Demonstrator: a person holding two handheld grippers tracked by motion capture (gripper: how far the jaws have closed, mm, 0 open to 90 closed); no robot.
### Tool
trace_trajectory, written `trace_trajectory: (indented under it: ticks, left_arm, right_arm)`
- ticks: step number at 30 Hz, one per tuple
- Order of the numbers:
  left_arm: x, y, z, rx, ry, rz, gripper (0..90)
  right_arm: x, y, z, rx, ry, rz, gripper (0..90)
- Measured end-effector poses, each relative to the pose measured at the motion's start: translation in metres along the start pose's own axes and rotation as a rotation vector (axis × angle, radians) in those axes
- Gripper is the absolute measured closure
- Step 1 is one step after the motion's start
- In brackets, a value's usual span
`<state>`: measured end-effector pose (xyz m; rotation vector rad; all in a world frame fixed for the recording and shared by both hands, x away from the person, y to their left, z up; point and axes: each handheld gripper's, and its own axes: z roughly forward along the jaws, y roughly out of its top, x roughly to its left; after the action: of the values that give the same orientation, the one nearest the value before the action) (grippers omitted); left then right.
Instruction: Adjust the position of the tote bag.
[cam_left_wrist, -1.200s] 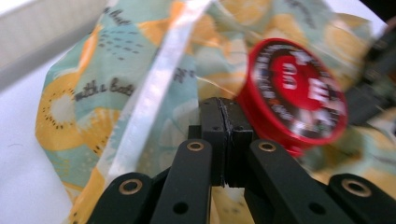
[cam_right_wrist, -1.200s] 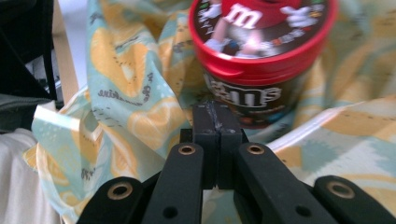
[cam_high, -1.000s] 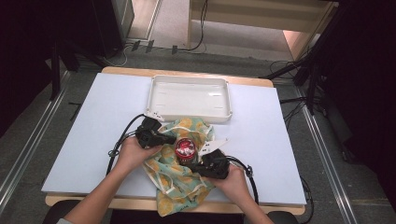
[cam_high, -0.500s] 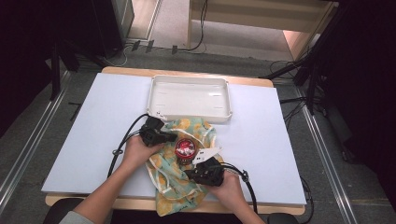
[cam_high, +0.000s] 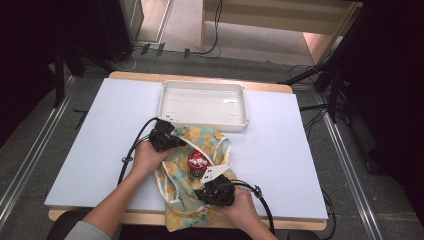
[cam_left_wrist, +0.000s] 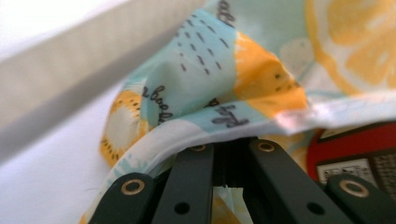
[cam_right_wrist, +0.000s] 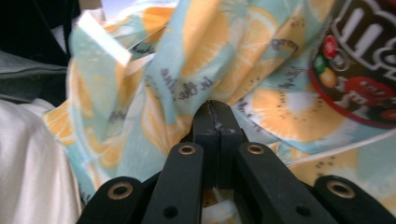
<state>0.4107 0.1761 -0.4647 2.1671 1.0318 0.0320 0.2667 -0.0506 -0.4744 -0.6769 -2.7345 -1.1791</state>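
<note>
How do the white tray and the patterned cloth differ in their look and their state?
The white tray is plain, rigid and holds nothing; the patterned cloth is soft, crumpled and printed with orange fruit. The tray lies flat at the table's far side; the cloth lies nearer, around a red can. Both rest on the white table.

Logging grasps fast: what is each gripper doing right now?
Left gripper: shut on the cloth.
Right gripper: jaws shut, cloth pinched between them.
</note>
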Motion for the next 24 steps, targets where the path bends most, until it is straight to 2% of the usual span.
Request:
trace_trajectory:
  ticks: [2,5,7,9,10,13,17,20,24]
  left_arm:
    - [0.002,0.001,-0.001,-0.002,0.02,-0.004,90.0]
    - [0.007,0.003,-0.002,-0.008,0.047,-0.004,90.0]
    - [0.01,0.003,-0.003,-0.011,0.039,-0.021,90.0]
    - [0.011,0.003,-0.005,-0.009,0.0,-0.051,90.0]
    - [0.011,0.003,-0.005,-0.009,0.0,-0.051,90.0]
    - [0.001,0.005,-0.016,-0.019,-0.019,-0.018,90.0]
    - [-0.008,0.006,-0.028,-0.022,-0.04,0.001,90.0]
    - [-0.015,0.007,-0.037,-0.037,-0.062,0.014,90.0]
    - [-0.027,0.005,-0.05,-0.034,-0.081,0.036,90.0]
  right_arm:
    - [0.001,-0.001,0.0,0.003,0.012,0.0,90.0]
    - [0.003,-0.001,0.001,0.018,0.06,0.006,90.0]
    - [0.003,0.0,0.0,0.033,0.062,-0.002,90.0]
    - [0.002,0.001,-0.005,0.02,0.045,-0.004,90.0]
    - [0.0,0.001,-0.009,0.008,0.035,0.001,90.0]
    - [-0.003,0.004,-0.025,-0.049,0.004,0.007,86.7]
    - [-0.005,0.008,-0.045,-0.099,-0.039,0.008,81.2]
    - [-0.009,0.012,-0.058,-0.124,-0.077,0.018,81.1]
    - [-0.017,0.017,-0.073,-0.151,-0.114,0.044,83.1]
